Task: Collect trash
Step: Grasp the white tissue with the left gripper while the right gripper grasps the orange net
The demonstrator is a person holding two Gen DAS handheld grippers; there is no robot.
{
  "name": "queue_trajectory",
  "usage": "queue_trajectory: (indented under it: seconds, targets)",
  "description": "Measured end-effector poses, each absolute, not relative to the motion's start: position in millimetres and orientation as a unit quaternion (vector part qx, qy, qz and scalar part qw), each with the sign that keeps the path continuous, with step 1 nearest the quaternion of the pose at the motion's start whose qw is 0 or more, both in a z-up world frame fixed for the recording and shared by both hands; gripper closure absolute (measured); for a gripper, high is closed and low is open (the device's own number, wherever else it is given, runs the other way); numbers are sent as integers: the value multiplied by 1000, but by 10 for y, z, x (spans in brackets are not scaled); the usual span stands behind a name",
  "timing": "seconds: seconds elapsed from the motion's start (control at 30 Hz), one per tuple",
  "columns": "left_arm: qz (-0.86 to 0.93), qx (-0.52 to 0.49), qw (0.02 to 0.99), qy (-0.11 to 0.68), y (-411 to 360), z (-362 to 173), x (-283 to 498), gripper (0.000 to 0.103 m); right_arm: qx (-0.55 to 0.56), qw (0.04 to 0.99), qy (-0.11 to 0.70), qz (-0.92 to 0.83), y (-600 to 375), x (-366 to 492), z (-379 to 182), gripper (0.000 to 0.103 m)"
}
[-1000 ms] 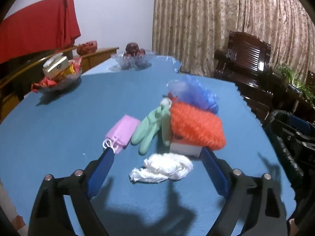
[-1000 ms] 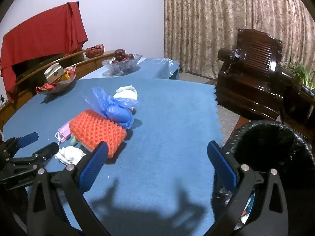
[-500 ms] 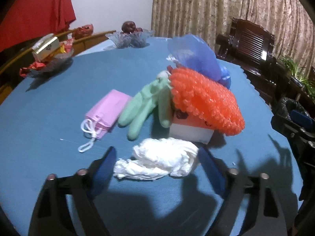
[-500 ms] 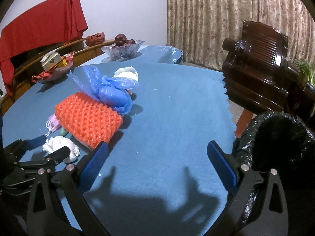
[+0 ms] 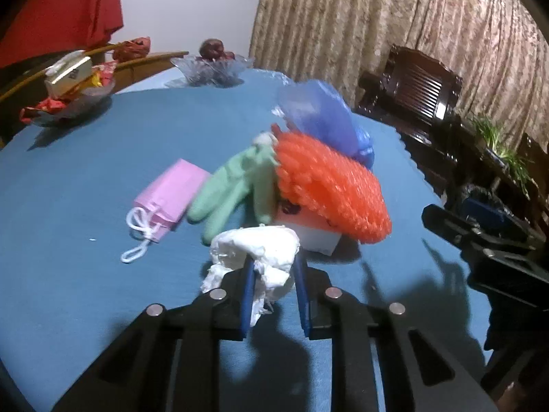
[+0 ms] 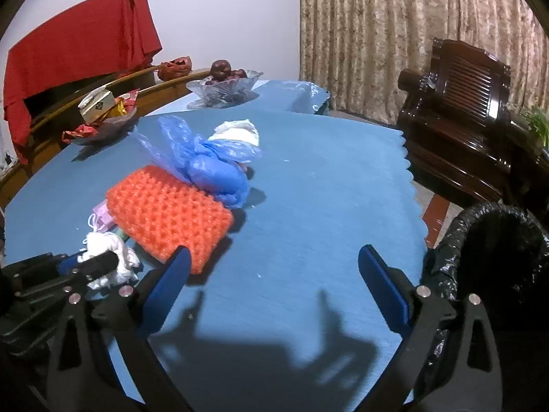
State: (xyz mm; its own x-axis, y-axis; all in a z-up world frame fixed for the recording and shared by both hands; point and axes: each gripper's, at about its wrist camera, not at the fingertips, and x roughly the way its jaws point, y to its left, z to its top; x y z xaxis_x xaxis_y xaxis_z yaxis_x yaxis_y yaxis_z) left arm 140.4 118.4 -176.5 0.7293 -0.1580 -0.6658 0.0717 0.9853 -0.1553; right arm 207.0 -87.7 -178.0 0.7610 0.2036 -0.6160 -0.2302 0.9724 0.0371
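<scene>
My left claw [image 5: 272,286] is closing on the crumpled white tissue wad [image 5: 255,252]; the wad sits between the blue pads and already bulges out above and beside them, so I read this as a grip forming, with the paper at the near edge of the blue cloth-covered tabletop [image 5: 85,292]. I took the tissue first because it lies nearest me and apart from the pile, so nothing else gets dragged along. Behind it, toward the tabletop's middle, lie the rest: a pink pleated face mask with white ear loops [image 5: 170,197], a pale green rubber glove [image 5: 236,185], and an orange foam fruit net [image 5: 329,189] draped over a small white box [image 5: 317,235], with a crumpled blue plastic bag [image 5: 322,120] leaning on its far side. A second white paper wad [image 6: 238,130] sits beyond the blue bag. My right claw [image 6: 272,281] hangs spread wide and empty over bare cloth near the tabletop's right edge, I judge deliberately close to the black-lined trash bin [image 6: 494,250] standing just off that edge. Tissue is soft, so it may tear or trail loose ends when lifted.
</scene>
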Motion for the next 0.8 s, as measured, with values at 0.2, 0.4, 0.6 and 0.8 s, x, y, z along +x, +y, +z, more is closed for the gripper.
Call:
queue_trajectory:
  seconds: [0.2,0.4,0.6,0.8]
  targets:
    - [-38,-56,938,340,1338,-1600,1344,82,-25,937,325,123,-717,2118,-1762,13]
    - [-24,-50,942,330,1418,-1539,1400,82,-21,932,337,132,-549,2246,-1805,19]
    - [-18,-48,943,328,1462,-1531,1421,82,-20,925,351,146,-394,2355,-1873,19]
    - [-16,-48,944,326,1485,-1530,1397,82,-2,914,362,181,-307,2419,-1875,35]
